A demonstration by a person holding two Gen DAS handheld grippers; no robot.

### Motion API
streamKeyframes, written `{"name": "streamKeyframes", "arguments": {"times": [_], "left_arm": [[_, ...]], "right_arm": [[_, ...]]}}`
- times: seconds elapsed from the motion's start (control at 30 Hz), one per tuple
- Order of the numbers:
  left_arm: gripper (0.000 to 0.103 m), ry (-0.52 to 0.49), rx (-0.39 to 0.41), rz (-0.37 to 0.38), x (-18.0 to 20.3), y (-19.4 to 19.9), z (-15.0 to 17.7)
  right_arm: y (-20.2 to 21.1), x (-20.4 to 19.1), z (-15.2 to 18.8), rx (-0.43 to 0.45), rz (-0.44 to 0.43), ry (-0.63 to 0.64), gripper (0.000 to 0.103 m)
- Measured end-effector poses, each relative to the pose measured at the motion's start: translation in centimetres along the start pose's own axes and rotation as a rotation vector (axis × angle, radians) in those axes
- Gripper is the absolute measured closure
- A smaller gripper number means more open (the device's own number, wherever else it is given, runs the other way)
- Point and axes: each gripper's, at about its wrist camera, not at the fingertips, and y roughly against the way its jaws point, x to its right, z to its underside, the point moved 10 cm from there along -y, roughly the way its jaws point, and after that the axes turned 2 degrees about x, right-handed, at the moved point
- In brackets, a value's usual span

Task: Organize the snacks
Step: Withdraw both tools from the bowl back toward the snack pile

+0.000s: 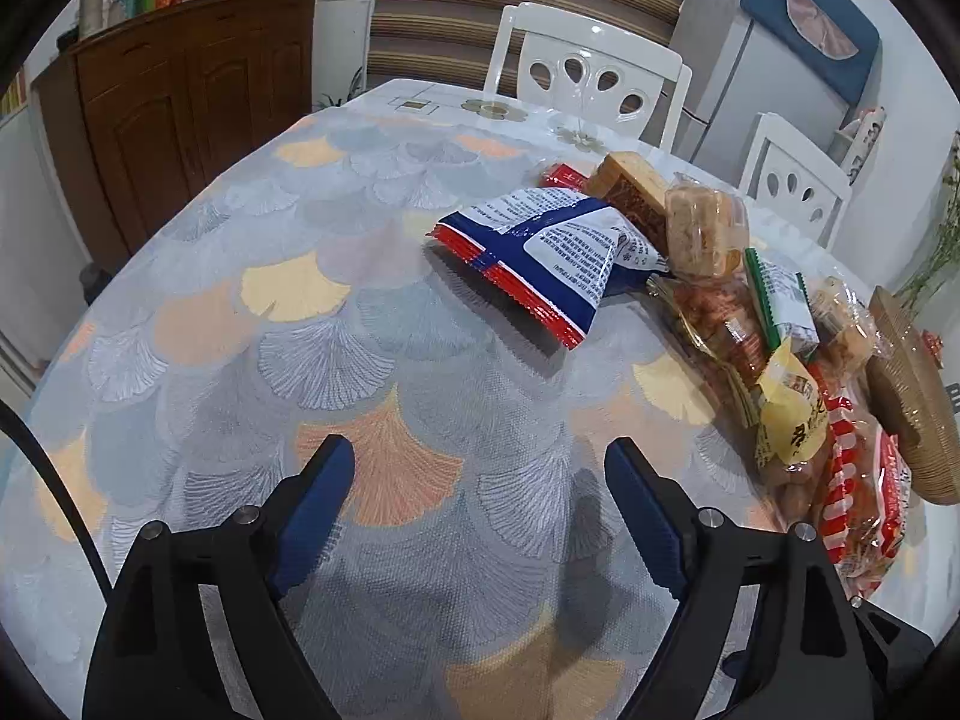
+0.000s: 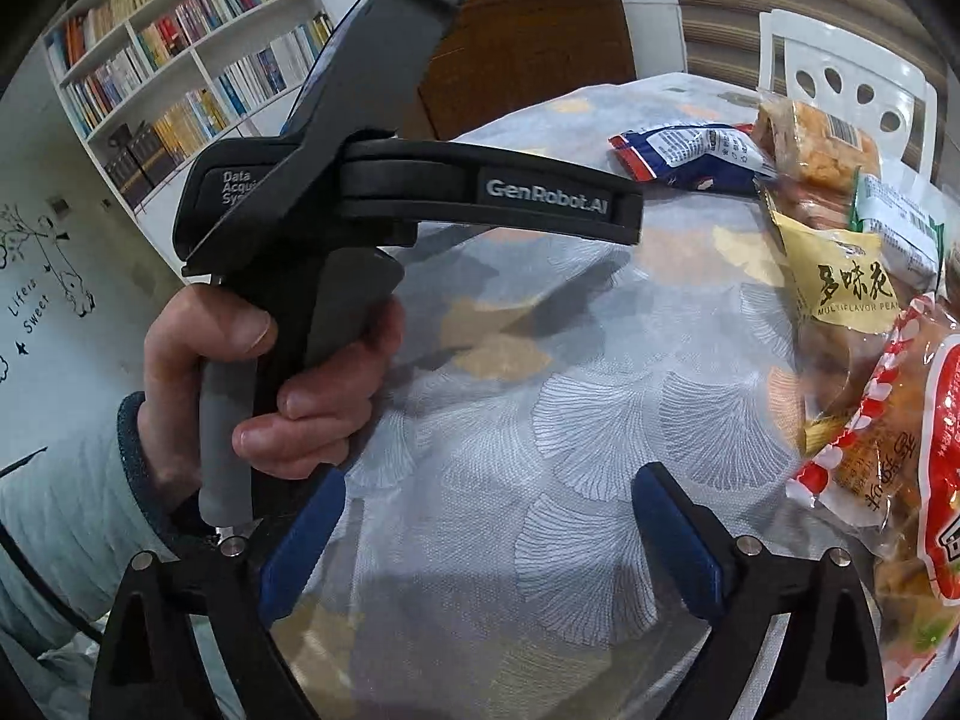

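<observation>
Snack bag lying flat, long axis diagonal

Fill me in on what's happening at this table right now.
A person is sorting snacks with a handheld gripper in each hand. Both the left gripper and the right gripper are open and empty, hovering over the patterned tablecloth. The left hand shows gripping its handle. A blue, white and red packet lies by itself, next to a row of packets including a yellow peanut bag and a red-striped bag. Nothing is held.
</observation>
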Motion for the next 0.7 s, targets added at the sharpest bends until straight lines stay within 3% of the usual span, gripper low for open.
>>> {"name": "streamKeyframes", "arguments": {"times": [0.7], "left_arm": [[0.017, 0.007, 0.000, -0.007, -0.12, -0.14, -0.01]], "right_arm": [[-0.17, -0.04, -0.52, 0.016, -0.006, -0.021, 0.006]]}}
